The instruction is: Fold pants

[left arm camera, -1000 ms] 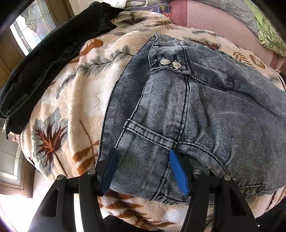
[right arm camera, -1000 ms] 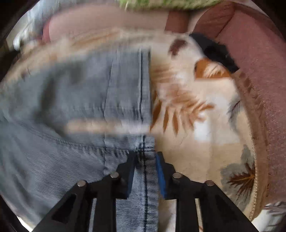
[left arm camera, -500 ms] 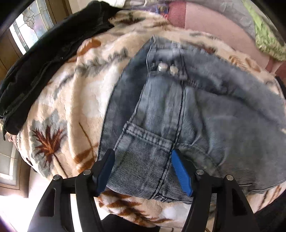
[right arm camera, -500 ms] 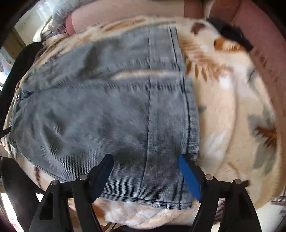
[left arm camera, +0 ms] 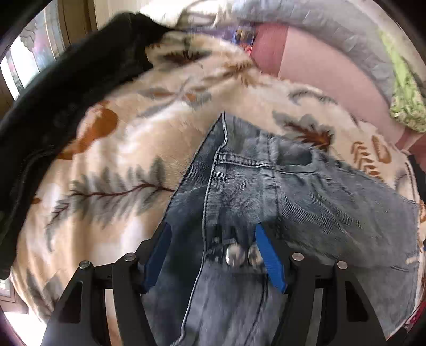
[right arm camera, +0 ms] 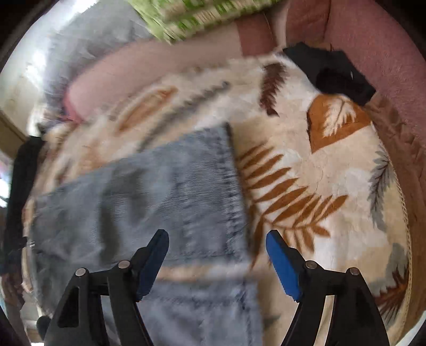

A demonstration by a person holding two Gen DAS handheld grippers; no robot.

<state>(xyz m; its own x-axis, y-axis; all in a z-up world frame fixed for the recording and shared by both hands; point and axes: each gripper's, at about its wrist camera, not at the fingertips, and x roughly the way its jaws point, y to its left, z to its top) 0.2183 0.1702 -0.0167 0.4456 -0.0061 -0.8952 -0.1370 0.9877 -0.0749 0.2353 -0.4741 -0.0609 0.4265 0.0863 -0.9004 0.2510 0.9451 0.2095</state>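
A cream blanket [left arm camera: 114,149] printed with brown and grey leaves covers a pink sofa [right arm camera: 372,45], with a window [left arm camera: 40,50] at the far left of the left view. The jeans [left arm camera: 266,191] lie spread on the blanket, faded blue-grey denim, waistband end toward the left gripper [left arm camera: 213,252] and the hem end toward the right gripper [right arm camera: 217,255]. A black jacket [left arm camera: 58,90] lies along the blanket's left edge, well apart from the jeans. A green patterned cloth [right arm camera: 191,16] and a grey one [left arm camera: 319,24] rest on the sofa back. A small black cloth [right arm camera: 335,71] sits at the blanket's far right corner.

The left fingers [left arm camera: 269,258] are spread wide over the waistband, with two metal buttons [left arm camera: 239,256] between them, the right-hand one just beside the right finger; nothing is pinched. The right fingers [right arm camera: 282,266] also stand wide, straddling the jeans' side edge, one over denim and the other over blanket. The right view is blurred, so I cannot tell whether they touch the fabric.
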